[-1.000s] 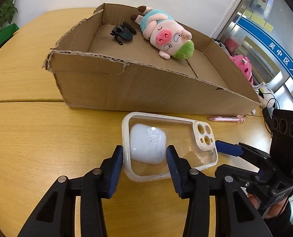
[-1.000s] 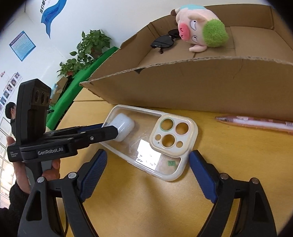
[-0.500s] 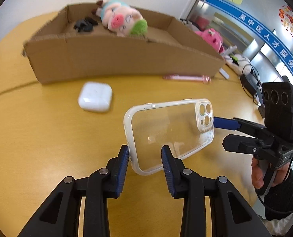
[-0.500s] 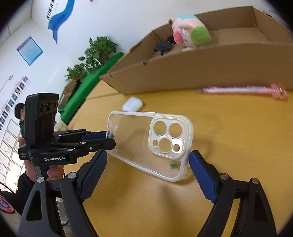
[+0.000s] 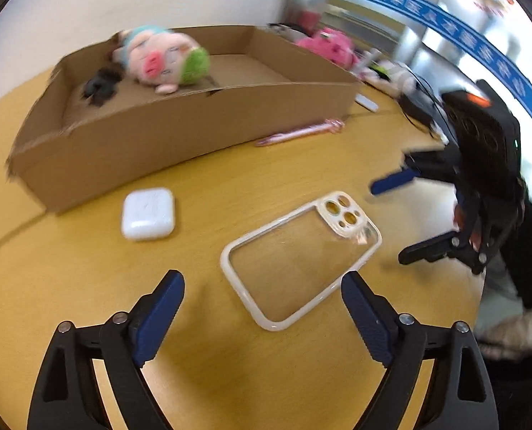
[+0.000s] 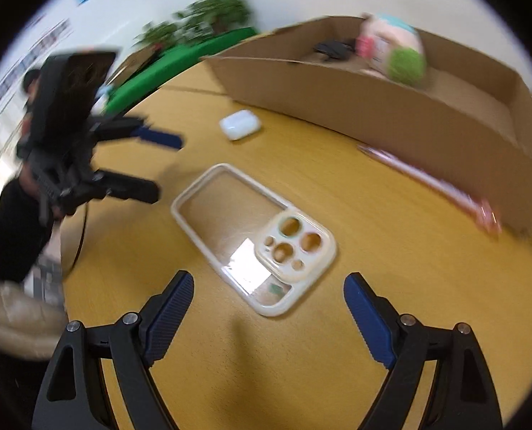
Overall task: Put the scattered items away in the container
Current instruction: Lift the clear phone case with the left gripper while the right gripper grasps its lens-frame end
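A clear phone case [image 5: 301, 254] with a cream rim lies flat on the yellow table, between both grippers; it also shows in the right wrist view [image 6: 255, 240]. My left gripper [image 5: 262, 315] is open and empty just short of it. My right gripper [image 6: 269, 315] is open and empty at the case's camera end. A white earbud case [image 5: 148, 213] lies near the cardboard box [image 5: 180, 136], also in the right wrist view [image 6: 240, 126]. A pink pen [image 5: 298, 132] lies along the box's front wall. The box holds a pig plush [image 5: 162, 61] and black sunglasses [image 5: 99, 87].
Pink plush toys [image 5: 330, 46] and cables lie beyond the box's right end. A green surface and potted plants [image 6: 201, 10] stand past the table's far side. The table edge curves close on the right wrist view's left [image 6: 63, 251].
My left gripper let go of the phone case and opened wide; the case now lies flat on the table. Both grippers pulled back and swung, so the frames are blurred.
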Available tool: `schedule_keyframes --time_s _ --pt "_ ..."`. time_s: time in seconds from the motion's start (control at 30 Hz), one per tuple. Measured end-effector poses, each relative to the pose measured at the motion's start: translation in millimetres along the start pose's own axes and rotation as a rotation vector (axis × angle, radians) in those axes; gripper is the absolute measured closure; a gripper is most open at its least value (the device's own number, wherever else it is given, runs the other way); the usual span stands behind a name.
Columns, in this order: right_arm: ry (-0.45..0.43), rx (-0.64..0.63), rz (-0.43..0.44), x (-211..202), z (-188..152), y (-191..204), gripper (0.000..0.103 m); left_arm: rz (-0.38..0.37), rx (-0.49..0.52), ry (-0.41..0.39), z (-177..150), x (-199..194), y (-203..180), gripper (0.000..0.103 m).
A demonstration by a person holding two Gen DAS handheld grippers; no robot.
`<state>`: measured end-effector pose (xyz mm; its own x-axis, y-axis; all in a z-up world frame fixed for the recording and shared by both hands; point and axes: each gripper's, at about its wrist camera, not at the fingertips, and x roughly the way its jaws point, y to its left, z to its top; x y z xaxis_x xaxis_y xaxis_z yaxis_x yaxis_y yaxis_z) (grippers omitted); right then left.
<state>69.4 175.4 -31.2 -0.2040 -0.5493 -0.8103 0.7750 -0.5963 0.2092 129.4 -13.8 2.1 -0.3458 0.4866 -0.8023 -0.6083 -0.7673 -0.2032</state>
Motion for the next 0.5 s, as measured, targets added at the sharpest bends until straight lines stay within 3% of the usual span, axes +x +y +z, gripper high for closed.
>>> schedule_keyframes --time_s 0.13,0.37,0.5 --pt "0.070 -0.169 -0.008 9 6 4 0.016 -0.065 0.206 0.053 10 17 -12 0.011" --pt "0.174 -0.308 0.070 26 11 -2 0.016 -0.116 0.355 0.150 14 45 -19 0.008" --pt "0.178 -0.406 0.045 31 13 2 0.014 -0.108 0.419 0.189 12 57 -23 0.006"
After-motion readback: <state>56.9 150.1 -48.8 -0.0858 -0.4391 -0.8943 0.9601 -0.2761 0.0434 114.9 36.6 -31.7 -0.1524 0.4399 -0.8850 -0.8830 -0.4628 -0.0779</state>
